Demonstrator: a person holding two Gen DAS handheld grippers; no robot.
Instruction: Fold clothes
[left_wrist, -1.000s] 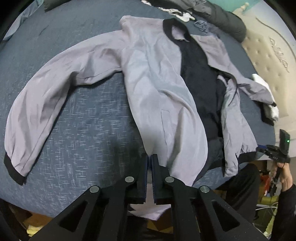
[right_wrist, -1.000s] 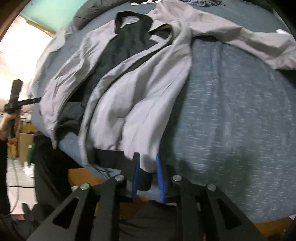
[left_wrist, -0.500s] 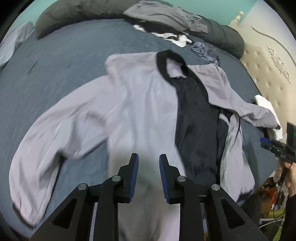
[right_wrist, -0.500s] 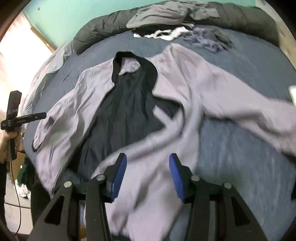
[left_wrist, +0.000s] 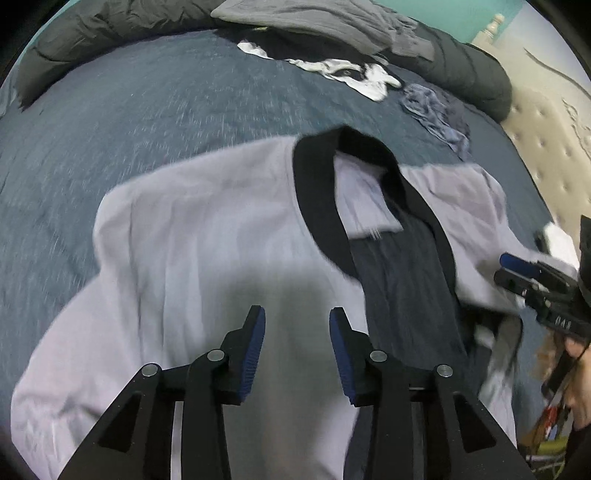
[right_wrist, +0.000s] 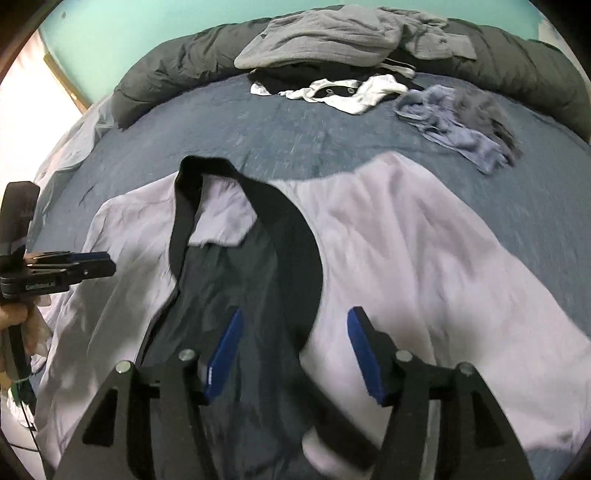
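Both my left gripper (left_wrist: 297, 319) and right gripper (right_wrist: 293, 319) are hovering agape, holding nothing, over the jacket (left_wrist: 207, 236) lying unzipped beneath my fingers on the bed (left_wrist: 147, 96); judging next: closing its front panels.

One jacket (right_wrist: 406, 258), two grippers, three loose garments, one duvet (right_wrist: 517, 66).

Black angular left gripper (left_wrist: 297, 325), blue ribbed jaws, silver pivot screws
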